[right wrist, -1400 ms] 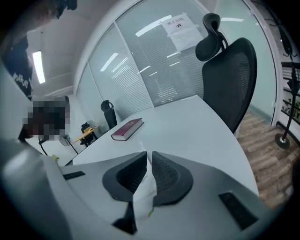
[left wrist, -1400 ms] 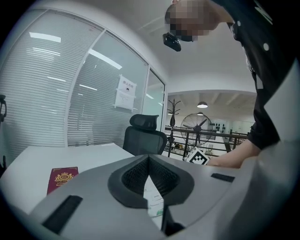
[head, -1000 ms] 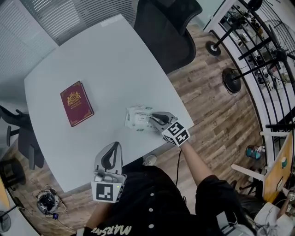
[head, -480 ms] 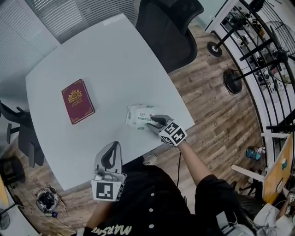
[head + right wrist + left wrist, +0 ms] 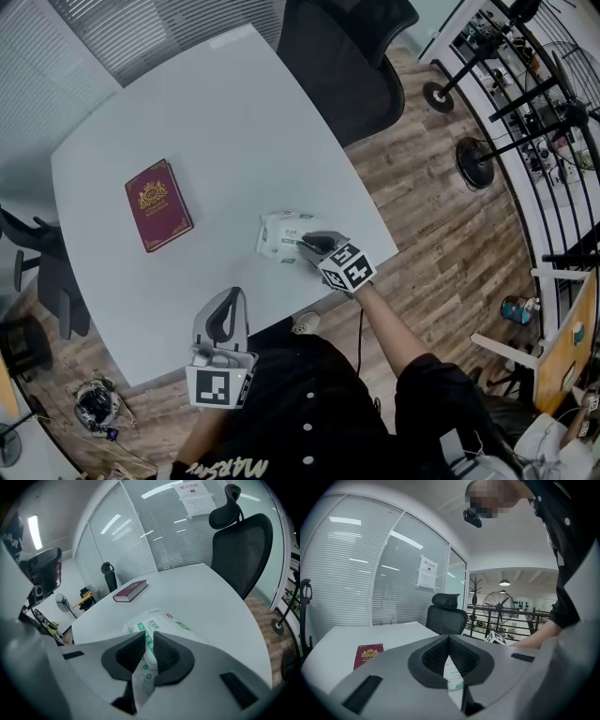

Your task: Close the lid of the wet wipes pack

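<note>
The wet wipes pack [image 5: 279, 236], white with green print, lies flat near the table's right edge. My right gripper [image 5: 306, 247] reaches down onto its near end. In the right gripper view the pack [image 5: 157, 619] fills the space ahead. Its white lid [image 5: 150, 654] sits in the narrow gap between the dark pads, which have just been closing and now pinch it. My left gripper [image 5: 233, 294] hovers at the table's front edge, well apart from the pack, jaws together and empty. Through the slit of the left gripper [image 5: 449, 640] a strip of the pack [image 5: 453, 674] shows.
A dark red book [image 5: 157, 205] lies at the left of the pale table [image 5: 216, 112]. A black office chair [image 5: 342, 56] stands behind the far right edge. Wooden floor and metal stands are on the right.
My right gripper has slid slightly down and left over the pack's near end. The pack, the book and my left gripper have stayed where they were.
</note>
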Motion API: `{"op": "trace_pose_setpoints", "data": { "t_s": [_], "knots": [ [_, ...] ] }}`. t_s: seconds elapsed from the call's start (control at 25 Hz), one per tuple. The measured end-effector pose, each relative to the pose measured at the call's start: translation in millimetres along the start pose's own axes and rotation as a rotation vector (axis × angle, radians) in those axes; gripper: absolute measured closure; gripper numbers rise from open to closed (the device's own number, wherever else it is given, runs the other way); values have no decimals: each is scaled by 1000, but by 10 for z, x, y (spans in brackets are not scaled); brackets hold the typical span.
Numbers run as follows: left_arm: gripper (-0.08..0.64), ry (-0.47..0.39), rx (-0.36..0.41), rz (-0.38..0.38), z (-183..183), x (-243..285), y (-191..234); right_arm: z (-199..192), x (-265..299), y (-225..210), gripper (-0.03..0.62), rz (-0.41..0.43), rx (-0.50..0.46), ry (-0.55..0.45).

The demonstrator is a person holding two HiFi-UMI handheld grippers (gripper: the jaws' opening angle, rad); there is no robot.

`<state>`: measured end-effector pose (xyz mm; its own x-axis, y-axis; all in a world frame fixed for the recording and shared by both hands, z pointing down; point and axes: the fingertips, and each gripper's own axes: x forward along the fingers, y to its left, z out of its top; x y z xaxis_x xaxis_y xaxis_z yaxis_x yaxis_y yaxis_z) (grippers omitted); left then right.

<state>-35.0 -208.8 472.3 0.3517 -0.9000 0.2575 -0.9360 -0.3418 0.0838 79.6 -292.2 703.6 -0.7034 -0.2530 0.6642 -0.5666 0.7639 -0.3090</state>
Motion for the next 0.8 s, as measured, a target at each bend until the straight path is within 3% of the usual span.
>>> {"op": "trace_pose_setpoints", "data": {
  "t_s": [0.8],
  "knots": [
    [551, 28, -18, -1, -82, 87, 103, -35, 149, 134, 548, -130, -232, 75]
  ]
}}
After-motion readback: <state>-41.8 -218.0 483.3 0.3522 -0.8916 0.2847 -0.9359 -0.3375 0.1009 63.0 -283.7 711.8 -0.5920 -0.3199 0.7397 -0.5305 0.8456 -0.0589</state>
